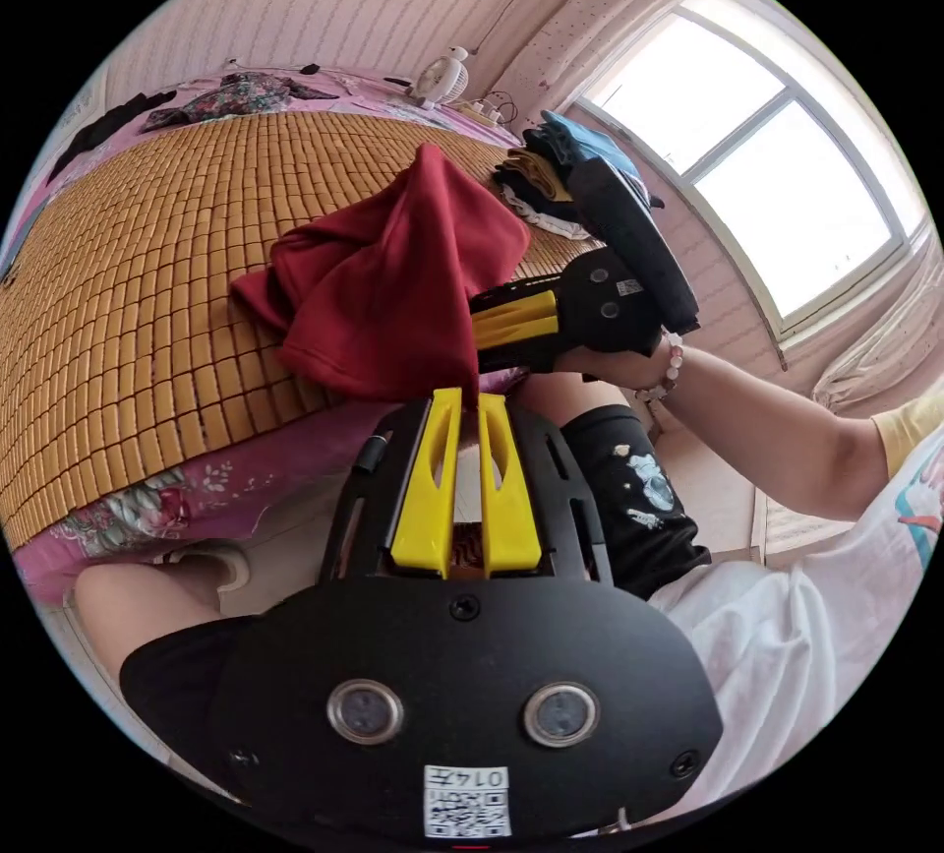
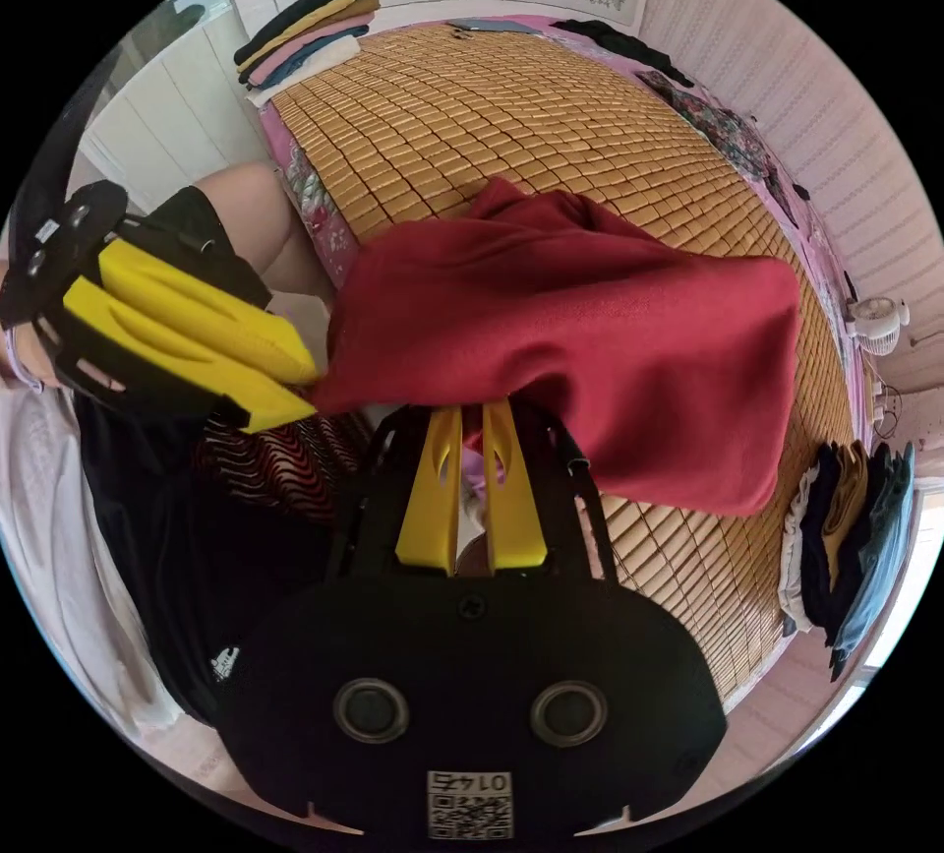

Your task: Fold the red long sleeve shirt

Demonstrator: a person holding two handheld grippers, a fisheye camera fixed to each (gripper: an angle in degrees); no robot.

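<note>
— What lay beyond your jaws?

— A bamboo mat (image 1: 128, 302) covered the bed ahead of both my grippers. The red long sleeve shirt (image 1: 393, 282) hung bunched above it, lifted off the mat at my jaw tips and draping down onto it farther out.

— Who had hold of the shirt?

— Both of us. My left gripper (image 1: 470, 400) had its yellow jaws clenched on the hem, and my right gripper (image 2: 472, 415) was clamped on the cloth's edge just beside it. A stack of folded clothes (image 2: 851, 538) sat beyond the shirt, off to my right jaw's side.
</note>
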